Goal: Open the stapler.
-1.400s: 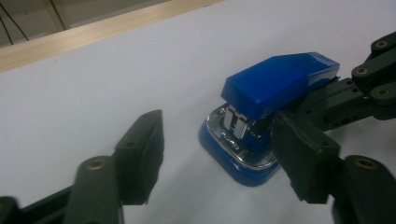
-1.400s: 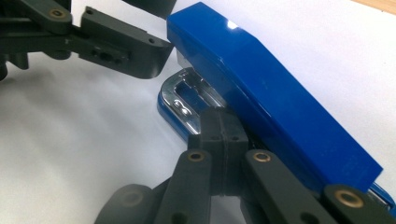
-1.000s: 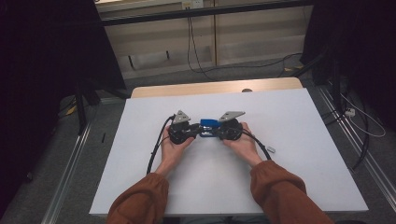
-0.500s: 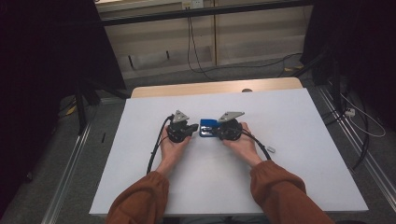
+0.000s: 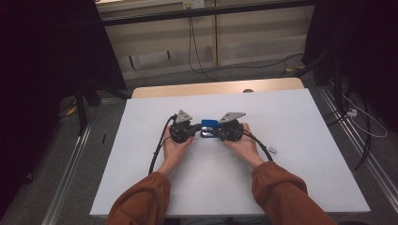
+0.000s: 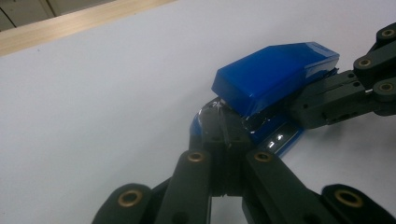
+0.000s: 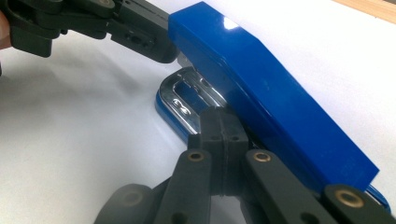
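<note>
Two claws meet on a blue stapler (image 5: 210,127) at the middle of the white counter (image 5: 291,178).

The left claw (image 5: 196,129) has its jaws pressed together against the stapler's front end — whether they pinch it I cannot tell; the right claw (image 5: 217,131) has its jaws closed at the chrome base (image 7: 187,95), under the raised blue top (image 7: 266,88). The stapler rests on the counter between both hands.

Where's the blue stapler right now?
In the high view the blue stapler lies mid-table on the white sheet, between the left hand-held gripper and the right hand-held gripper, which meet it from either end.
</note>
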{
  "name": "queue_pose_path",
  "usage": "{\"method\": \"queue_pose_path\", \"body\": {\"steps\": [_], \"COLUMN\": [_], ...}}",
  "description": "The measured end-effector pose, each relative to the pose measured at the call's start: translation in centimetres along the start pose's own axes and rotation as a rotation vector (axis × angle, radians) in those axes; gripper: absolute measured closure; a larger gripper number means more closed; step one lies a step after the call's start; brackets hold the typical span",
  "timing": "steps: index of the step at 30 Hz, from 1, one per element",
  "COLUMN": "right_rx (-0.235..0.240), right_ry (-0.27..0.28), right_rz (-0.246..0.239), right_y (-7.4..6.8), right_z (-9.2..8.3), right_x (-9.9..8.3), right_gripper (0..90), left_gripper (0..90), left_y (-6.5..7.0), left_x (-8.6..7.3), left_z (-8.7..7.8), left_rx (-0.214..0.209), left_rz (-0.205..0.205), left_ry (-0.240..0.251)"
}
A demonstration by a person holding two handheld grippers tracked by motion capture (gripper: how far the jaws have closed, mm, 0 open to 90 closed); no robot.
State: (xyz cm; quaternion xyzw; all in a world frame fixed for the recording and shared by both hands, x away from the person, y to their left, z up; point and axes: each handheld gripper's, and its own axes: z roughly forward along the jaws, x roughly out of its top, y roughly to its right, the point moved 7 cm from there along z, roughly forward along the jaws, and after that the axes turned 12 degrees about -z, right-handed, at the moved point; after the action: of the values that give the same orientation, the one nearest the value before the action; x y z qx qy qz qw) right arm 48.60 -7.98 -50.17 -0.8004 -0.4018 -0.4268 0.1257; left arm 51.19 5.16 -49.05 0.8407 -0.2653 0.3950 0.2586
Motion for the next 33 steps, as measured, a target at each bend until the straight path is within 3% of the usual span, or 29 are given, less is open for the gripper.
{"method": "queue_pose_path", "body": {"steps": [2,3,7,16,21,33], "right_rx": [-0.004,-0.004,-0.007,-0.010,-0.039,-0.031], "right_ry": [-0.002,0.000,0.005,0.006,0.005,0.006], "right_rz": [-0.006,-0.005,0.000,-0.002,-0.046,-0.043], "right_y": [0.0,0.0,0.0,-0.1,-0.4,-0.3], "right_z": [0.0,0.0,0.0,0.0,0.2,0.2], "right_x": [0.0,0.0,0.0,0.0,0.2,0.2], "right_gripper": [90.0,90.0,90.0,90.0,90.0,90.0], "left_gripper": [90.0,90.0,90.0,90.0,90.0,90.0], "left_y": [0.0,0.3,0.6,0.7,0.8,1.0], "left_x": [0.1,0.6,1.3,1.5,1.8,2.4], "left_z": [0.0,-0.3,-0.6,-0.7,-0.7,-0.7], "left_rx": [0.003,-0.015,-0.021,-0.032,-0.042,-0.045], "left_rz": [0.001,-0.027,-0.021,-0.031,-0.042,-0.044], "left_ry": [0.006,0.032,0.048,0.060,0.063,0.074]}}
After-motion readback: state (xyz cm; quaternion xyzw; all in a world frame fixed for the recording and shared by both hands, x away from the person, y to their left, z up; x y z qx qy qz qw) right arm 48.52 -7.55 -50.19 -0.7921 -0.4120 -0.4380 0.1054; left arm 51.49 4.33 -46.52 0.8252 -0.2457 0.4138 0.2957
